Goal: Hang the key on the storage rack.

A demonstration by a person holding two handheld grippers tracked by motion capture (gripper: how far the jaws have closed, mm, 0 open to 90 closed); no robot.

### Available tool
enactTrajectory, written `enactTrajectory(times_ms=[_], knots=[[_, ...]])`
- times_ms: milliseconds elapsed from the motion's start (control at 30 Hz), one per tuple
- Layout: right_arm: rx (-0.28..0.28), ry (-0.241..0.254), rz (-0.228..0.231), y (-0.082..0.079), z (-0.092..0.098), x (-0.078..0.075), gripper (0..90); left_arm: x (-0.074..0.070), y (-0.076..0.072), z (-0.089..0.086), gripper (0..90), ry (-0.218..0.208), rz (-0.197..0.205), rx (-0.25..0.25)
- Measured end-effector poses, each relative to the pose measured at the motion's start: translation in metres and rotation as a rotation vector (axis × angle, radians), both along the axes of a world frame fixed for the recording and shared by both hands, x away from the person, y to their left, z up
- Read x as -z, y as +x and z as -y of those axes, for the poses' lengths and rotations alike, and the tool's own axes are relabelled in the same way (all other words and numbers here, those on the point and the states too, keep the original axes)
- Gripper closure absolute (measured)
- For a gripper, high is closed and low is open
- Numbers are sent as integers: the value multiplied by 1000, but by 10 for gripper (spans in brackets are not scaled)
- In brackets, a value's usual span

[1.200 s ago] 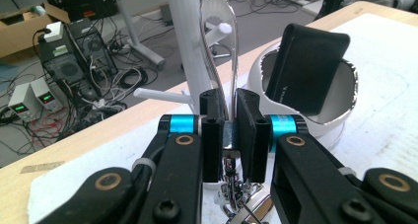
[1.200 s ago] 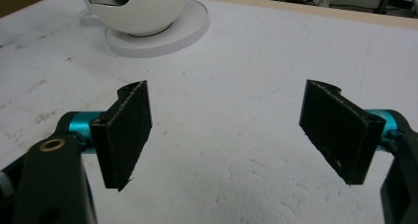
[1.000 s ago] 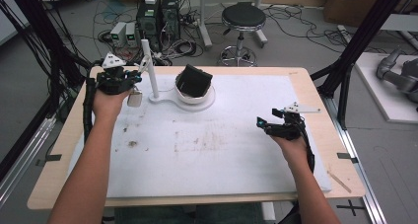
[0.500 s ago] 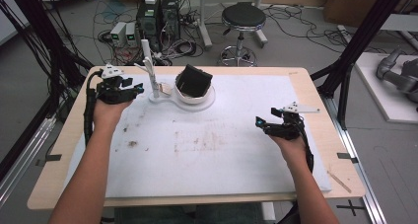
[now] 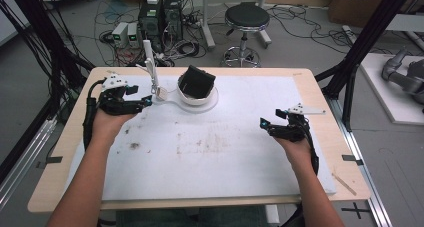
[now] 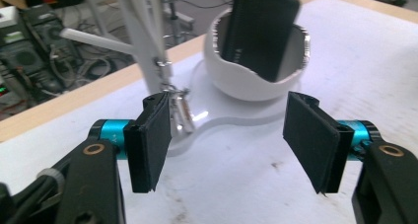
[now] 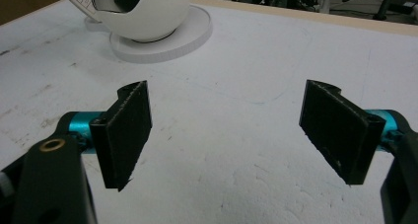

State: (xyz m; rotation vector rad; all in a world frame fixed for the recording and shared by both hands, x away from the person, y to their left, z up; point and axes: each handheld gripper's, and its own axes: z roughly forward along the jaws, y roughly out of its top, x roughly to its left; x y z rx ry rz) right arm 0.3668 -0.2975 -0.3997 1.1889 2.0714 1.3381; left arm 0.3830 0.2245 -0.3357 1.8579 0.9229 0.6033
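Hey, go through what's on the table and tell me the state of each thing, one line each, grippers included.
left gripper: jaws just opened, nothing between them, beside the white stand.
right gripper: open, empty, over the mat.
white bowl: upright on its base.
black wallet: tilted inside the bowl.
keys: hanging on the white stand.

Bowl (image 5: 199,95) on stand base, table (image 5: 320,112) far-centre; post (image 5: 150,67) left of bowl; black box (image 5: 197,81) in bowl.

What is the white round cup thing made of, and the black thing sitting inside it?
The white cup looks like smooth, glossy plastic, maybe ceramic: it has a clean, even white surface, and light glints off the flat base beside it. The black thing inside looks like matte hard plastic: flat, dull and straight-edged, with small pale print on it. I can't be sure of either.
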Motion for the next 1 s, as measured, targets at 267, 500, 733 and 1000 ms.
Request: enactTrajectory(times_ms=[267, 500, 733, 1000], knots=[[1, -4, -4, 0, 0, 0, 204, 12, -19, 5, 308, -19, 0, 104], [7, -3, -8, -1, 2, 1, 204, 25, -31, 2, 301, -48, 3, 136], [5, -11, -4, 0, 1, 1, 204, 38, -42, -2, 295, -85, 5, 163], [-4, -27, -11, 0, -2, 2, 204, 55, -50, 1, 282, -84, -4, 208]])
